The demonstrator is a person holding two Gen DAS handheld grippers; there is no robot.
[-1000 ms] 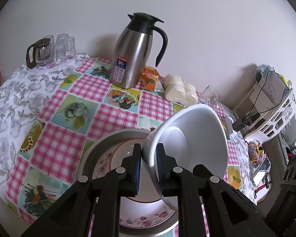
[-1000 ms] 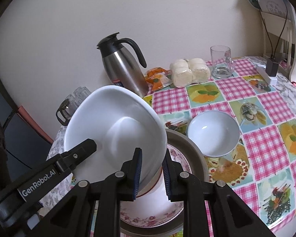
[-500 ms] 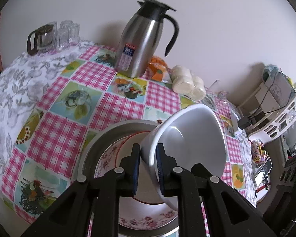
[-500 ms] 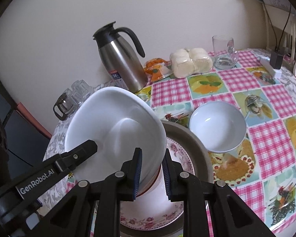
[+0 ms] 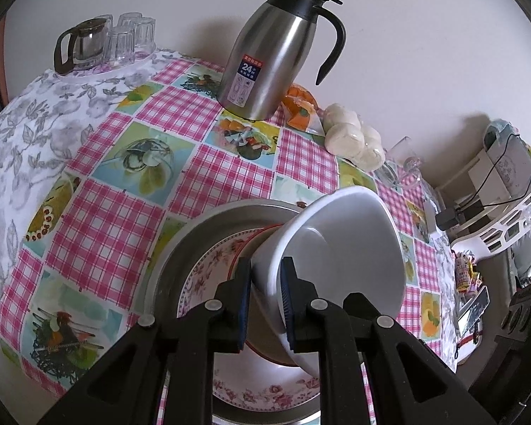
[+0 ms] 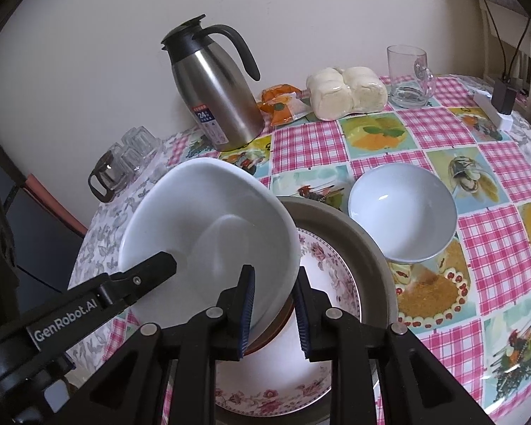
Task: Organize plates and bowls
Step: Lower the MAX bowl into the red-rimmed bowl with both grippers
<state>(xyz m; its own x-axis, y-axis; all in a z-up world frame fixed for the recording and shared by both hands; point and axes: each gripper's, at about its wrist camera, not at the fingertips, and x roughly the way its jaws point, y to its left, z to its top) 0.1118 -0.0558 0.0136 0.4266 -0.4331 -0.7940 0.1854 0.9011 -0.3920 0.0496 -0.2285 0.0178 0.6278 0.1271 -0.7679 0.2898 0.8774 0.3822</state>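
Both grippers have hold of the same large white bowl (image 6: 209, 226), tipped steeply on its side above the stacked plates. The left gripper (image 5: 265, 295) pinches the bowl's rim, one blue pad inside, one against the outer wall, jaws nearly together. The right gripper (image 6: 274, 310) straddles the opposite rim with a wider gap; its inner pad presses the bowl, but I cannot tell whether the outer pad touches. Beneath sits a flowered plate (image 6: 276, 386) inside a grey metal dish (image 6: 368, 255), near the table's front edge. A smaller white bowl (image 6: 401, 210) stands upright just beside the dish. A steel thermos jug (image 6: 214, 99) stands towards the table's back edge by the wall.
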